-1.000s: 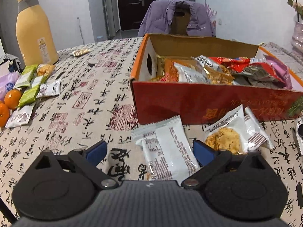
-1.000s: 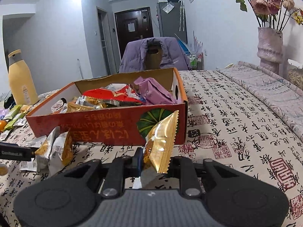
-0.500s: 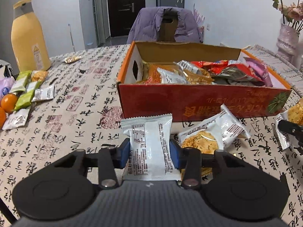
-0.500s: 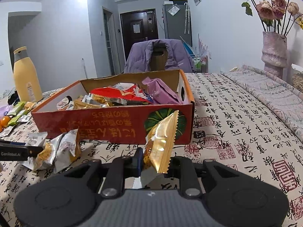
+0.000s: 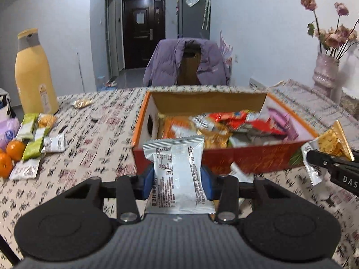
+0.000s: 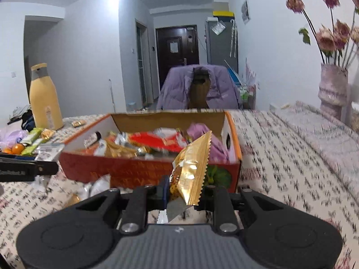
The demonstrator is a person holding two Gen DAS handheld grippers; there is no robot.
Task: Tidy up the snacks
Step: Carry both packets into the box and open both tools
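My left gripper (image 5: pixel 177 178) is shut on a white snack packet (image 5: pixel 177 168), held upright above the table in front of the orange cardboard box (image 5: pixel 246 159). The box holds several mixed snack packets (image 5: pixel 226 127). My right gripper (image 6: pixel 185 189) is shut on a gold foil packet (image 6: pixel 191 168), lifted near the box's (image 6: pixel 145 172) right front corner. In the left wrist view the right gripper's tip with the gold packet (image 5: pixel 334 141) shows at the right edge. In the right wrist view the left gripper's finger (image 6: pixel 27 168) shows at the left edge.
A tall yellow bottle (image 5: pixel 33 74) stands at the far left. Green and white packets (image 5: pixel 33 139) and oranges (image 5: pixel 10 154) lie beside it. A packet (image 6: pixel 98 185) lies before the box. A chair with a purple jacket (image 5: pixel 186 62) is behind the table; a vase of flowers (image 5: pixel 325 67) stands right.
The left gripper closed on the white packet and lifted it off the table. The right gripper rose a little with its gold packet. Both views now sit higher over the box.
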